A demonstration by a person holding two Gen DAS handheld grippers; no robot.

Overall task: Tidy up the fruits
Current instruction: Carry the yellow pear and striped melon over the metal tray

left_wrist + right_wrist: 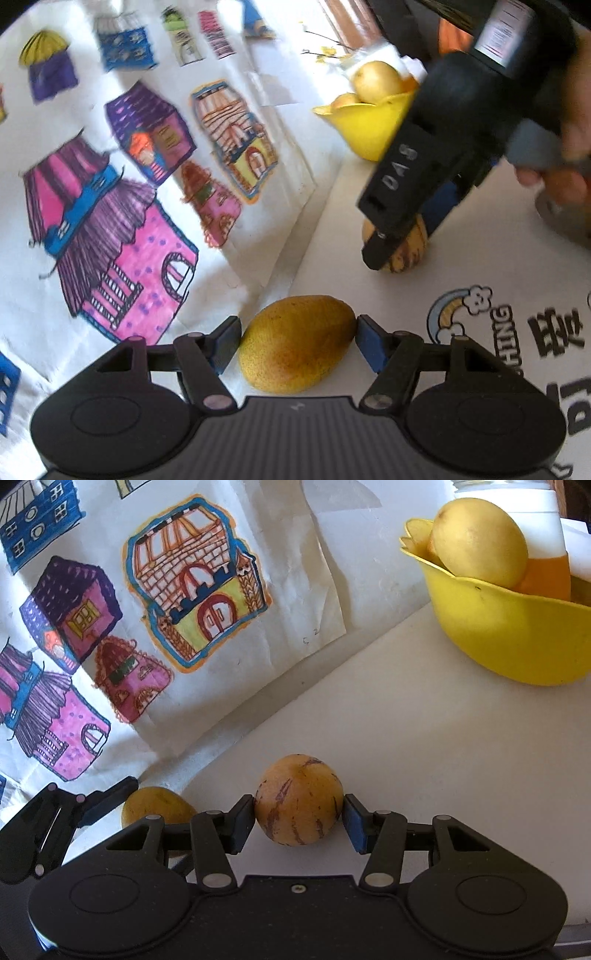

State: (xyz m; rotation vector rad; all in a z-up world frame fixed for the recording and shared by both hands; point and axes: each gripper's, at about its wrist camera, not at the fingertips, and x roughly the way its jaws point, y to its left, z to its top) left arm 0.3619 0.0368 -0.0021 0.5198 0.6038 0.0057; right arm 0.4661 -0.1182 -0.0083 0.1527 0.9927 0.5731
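- White tabletop (424, 738) w/ a sheet of coloured house drawings (177, 590) lying over its far-left part, from 9 to 12 o'clock in both views.
- Yellow bowl (509, 638) at 2 o'clock in right wrist view, on the table; a pale yellow fruit (480, 542) sits in it, poking above the rim.
- Right gripper (299, 818): striped orange fruit (298, 799) between its pads. Left pad looks to touch the skin, right pad just beside it w/ maybe a sliver of gap; can't tell if it's truly pinched. Fruit rests on the table.
- Left gripper (297, 339): jaws spread around a yellow mango (295, 343), pads right at its two ends, contact unclear; mango lies on the table at 6 o'clock of left view.
- In left wrist view the right gripper comes in from 2 o'clock, a hand (569, 155) around its handle.
- Printed cartoon mat (498, 325) at 4 o'clock.
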